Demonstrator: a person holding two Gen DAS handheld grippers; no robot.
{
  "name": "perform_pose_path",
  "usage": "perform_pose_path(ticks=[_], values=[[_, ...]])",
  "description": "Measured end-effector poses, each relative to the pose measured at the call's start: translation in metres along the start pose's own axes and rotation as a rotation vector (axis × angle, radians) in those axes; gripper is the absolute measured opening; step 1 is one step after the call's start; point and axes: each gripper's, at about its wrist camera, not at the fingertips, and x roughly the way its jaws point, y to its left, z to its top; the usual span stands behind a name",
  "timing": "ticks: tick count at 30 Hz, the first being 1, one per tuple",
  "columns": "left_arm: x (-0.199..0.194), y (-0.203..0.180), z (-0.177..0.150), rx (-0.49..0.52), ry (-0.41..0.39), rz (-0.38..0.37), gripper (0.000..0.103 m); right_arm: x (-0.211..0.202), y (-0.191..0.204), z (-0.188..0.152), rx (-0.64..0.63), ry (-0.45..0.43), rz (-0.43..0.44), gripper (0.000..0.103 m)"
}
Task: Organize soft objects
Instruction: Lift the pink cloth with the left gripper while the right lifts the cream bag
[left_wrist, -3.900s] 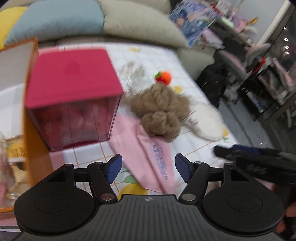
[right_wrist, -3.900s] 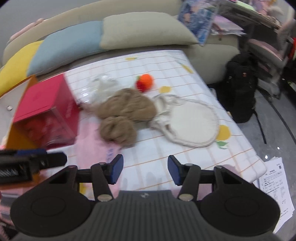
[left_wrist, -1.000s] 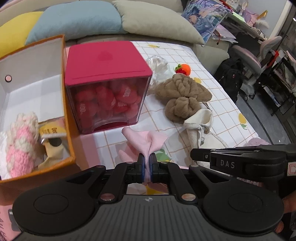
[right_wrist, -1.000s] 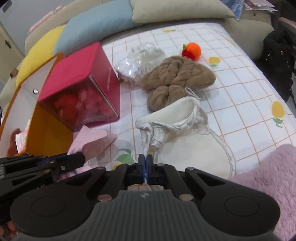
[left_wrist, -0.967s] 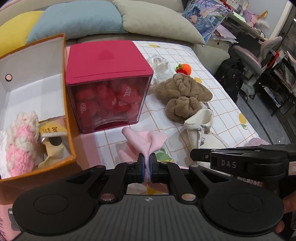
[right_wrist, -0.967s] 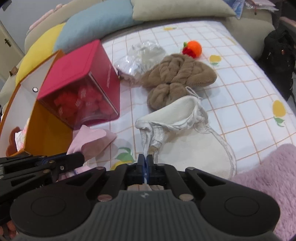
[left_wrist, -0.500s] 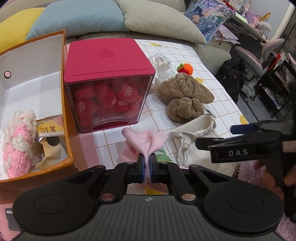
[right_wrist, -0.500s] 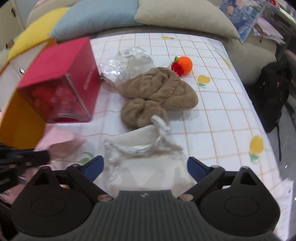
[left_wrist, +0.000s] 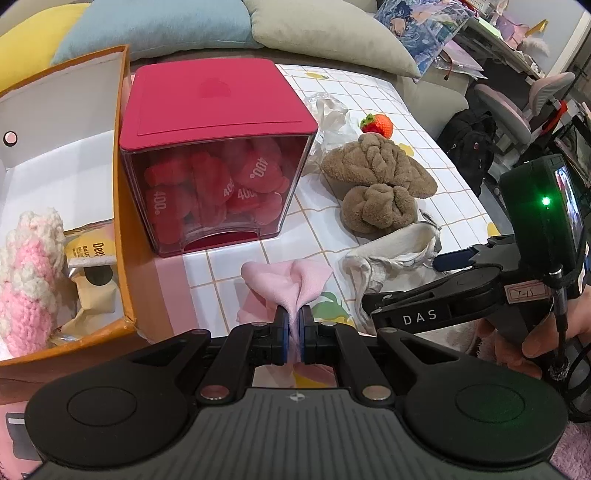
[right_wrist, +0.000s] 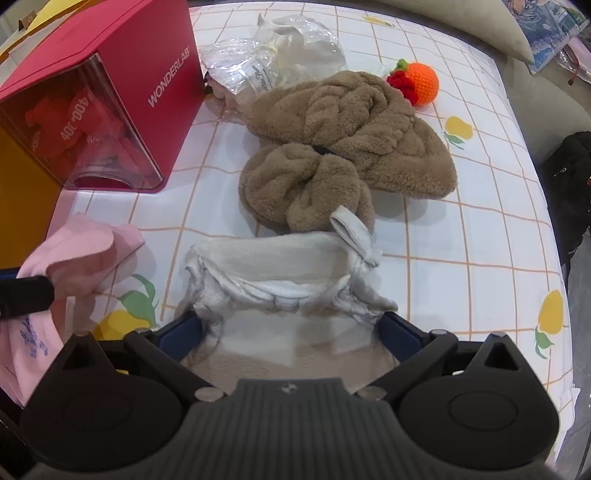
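Note:
My left gripper (left_wrist: 294, 334) is shut on a pink cloth (left_wrist: 286, 282), holding its folded edge just above the checked tablecloth (left_wrist: 369, 96). The pink cloth also shows at the left of the right wrist view (right_wrist: 77, 251). My right gripper (right_wrist: 291, 330) is open wide, its fingers on either side of a crumpled white drawstring bag (right_wrist: 284, 273) that lies on the table; it shows in the left wrist view too (left_wrist: 391, 254). A brown fluffy towel (right_wrist: 343, 147) lies just beyond the bag.
A red-lidded clear box of red plush hearts (left_wrist: 214, 155) stands left of centre. An open orange box (left_wrist: 122, 184) with a pink-white knitted item (left_wrist: 29, 273) is at far left. A crocheted orange fruit (right_wrist: 421, 83) and a clear plastic bag (right_wrist: 273, 62) lie further back.
My right gripper let go of the white bag, opened wide and moved forward over it. My left gripper stays shut on the pink cloth, hardly moved.

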Motion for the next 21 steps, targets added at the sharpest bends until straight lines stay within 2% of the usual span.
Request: perform_pose_path(ticks=[1,4,7,8,9,14,21], values=[[0.0,0.0,0.0,0.002,0.0,-0.001,0.006,-0.001,0.0,0.0,-0.004,-0.005,0.003,0.098],[0.0,0.001,0.0,0.0,0.0,-0.001,0.006,-0.009,0.003,-0.003,-0.023,-0.042,0.009,0.079],[-0.001,0.001,0.0,-0.001,0.0,-0.002,0.006,-0.016,0.01,-0.005,-0.052,-0.07,0.021,0.054],[-0.002,0.001,0.0,-0.002,-0.001,-0.002,0.006,-0.018,0.012,-0.005,-0.062,-0.078,0.024,0.036],[-0.003,0.001,0.0,-0.002,-0.002,-0.004,0.006,-0.019,0.014,-0.005,-0.071,-0.082,0.017,0.025],[-0.011,0.0,0.001,0.005,-0.021,-0.014,0.006,-0.023,0.009,-0.004,-0.032,-0.094,0.041,0.006],[-0.033,-0.001,0.003,0.015,-0.083,-0.069,0.006,-0.061,0.003,-0.013,0.072,-0.189,0.083,0.003]])
